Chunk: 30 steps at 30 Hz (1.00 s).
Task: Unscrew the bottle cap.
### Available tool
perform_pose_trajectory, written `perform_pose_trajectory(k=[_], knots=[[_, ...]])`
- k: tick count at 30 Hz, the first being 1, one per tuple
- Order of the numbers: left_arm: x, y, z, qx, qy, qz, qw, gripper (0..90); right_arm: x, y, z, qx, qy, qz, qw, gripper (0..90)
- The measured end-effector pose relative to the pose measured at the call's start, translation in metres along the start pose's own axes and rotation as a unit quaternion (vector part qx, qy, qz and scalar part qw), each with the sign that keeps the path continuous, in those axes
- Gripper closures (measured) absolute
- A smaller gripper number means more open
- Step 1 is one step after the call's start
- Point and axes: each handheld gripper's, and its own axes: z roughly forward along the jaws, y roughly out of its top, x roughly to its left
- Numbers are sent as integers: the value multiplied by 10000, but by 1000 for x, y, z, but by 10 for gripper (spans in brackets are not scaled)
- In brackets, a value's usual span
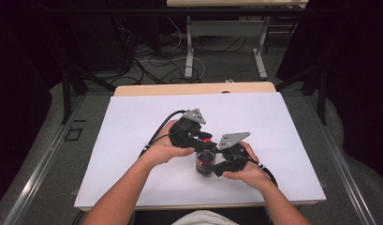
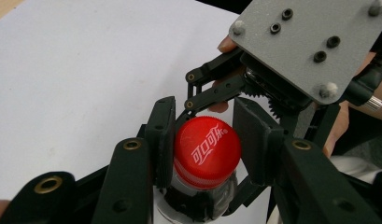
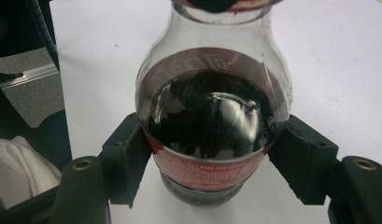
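A small cola bottle [image 1: 204, 165] with dark liquid and a red label stands upright on the white table top [image 1: 133, 140]. Its red cap [image 2: 207, 151] carries white lettering. My left gripper [image 2: 205, 140] comes down from above with a black pad on each side of the cap, pressing on it. My right gripper [image 3: 214, 156] grips the bottle's body [image 3: 212, 116] at the red label, both pads against the glassy wall. In the high view the left gripper [image 1: 191, 133] sits over the cap and the right gripper [image 1: 225, 161] is beside the bottle, each held in a hand.
The white sheet covers the table, with a wooden strip [image 1: 194, 88] at its far edge. Beyond it are cables [image 1: 156, 65] on the floor and the legs of another table [image 1: 189, 51]. The right gripper's grey plate [image 2: 310, 42] looms close in the left gripper view.
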Motion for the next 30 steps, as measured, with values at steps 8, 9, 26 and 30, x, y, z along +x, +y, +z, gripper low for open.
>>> perform_pose_trajectory(k=[8, 9, 26, 30], knots=[[-6, 3, -1, 80, 267, -91, 9996, 616, 1, 1, -1, -33, -131, 78, 9999, 325], [-6, 3, -1, 80, 267, -91, 9996, 616, 2, 0, 0, -98, -184, 88, 9997, 325], [-32, 6, 11, -324, 1732, -1098, 9782, 615, 5, 3, 1, -112, -778, 359, 9963, 324], [-29, 7, 9, -382, 1576, -1003, 9817, 530, 4, 3, -1, -71, -689, 350, 9970, 323]])
